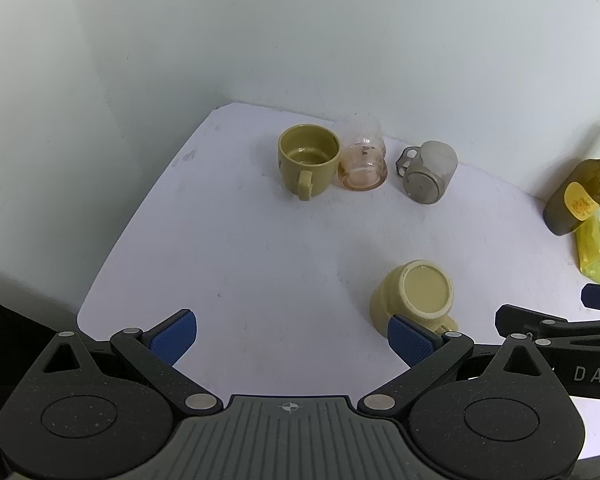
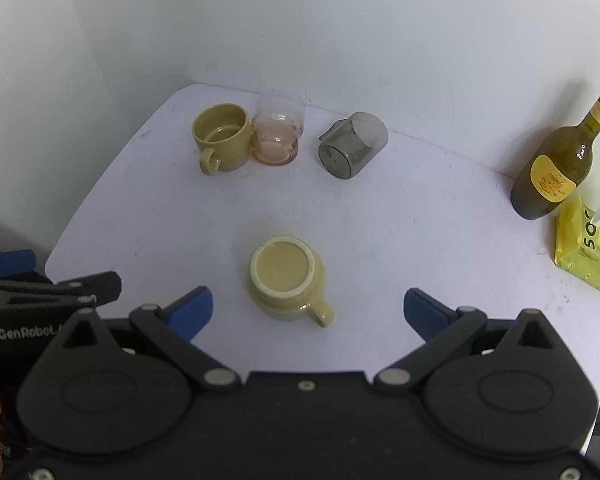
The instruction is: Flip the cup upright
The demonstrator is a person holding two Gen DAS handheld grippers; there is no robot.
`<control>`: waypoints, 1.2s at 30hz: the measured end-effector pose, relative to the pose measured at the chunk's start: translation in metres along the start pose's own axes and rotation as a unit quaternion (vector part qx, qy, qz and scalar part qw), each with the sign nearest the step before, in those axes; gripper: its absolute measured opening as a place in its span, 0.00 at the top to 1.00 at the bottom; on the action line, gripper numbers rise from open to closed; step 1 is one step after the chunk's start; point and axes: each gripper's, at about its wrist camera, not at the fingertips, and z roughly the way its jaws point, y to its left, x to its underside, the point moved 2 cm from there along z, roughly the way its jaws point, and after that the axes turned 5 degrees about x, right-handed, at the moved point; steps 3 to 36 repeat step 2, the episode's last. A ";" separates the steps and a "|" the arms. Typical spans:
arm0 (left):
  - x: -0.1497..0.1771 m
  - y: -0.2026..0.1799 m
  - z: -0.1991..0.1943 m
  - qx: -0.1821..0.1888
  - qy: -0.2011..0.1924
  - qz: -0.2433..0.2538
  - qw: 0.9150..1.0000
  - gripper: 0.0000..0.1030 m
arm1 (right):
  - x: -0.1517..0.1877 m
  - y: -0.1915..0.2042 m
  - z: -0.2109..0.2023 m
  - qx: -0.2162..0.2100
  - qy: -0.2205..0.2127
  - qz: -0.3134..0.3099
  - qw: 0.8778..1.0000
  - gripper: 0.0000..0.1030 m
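Note:
A pale yellow mug (image 2: 286, 284) stands upside down on the white table, base up, handle toward the front right. It also shows in the left wrist view (image 1: 416, 296), just beyond my left gripper's right finger. My right gripper (image 2: 308, 312) is open, its fingers either side of the mug and slightly short of it. My left gripper (image 1: 292, 340) is open and empty, left of the mug. A grey metal cup (image 2: 352, 144) lies on its side at the back.
An olive mug (image 2: 220, 136) and a pinkish glass (image 2: 278, 132) stand upright at the back left. A dark wine bottle (image 2: 556, 168) and a yellow tissue pack (image 2: 584, 248) stand at the right. White walls close the back; the table edge (image 2: 84, 216) runs along the left.

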 end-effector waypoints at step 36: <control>0.000 -0.001 0.001 0.000 0.001 0.000 1.000 0.00 | -0.001 0.000 0.001 0.000 -0.001 0.000 1.000 0.00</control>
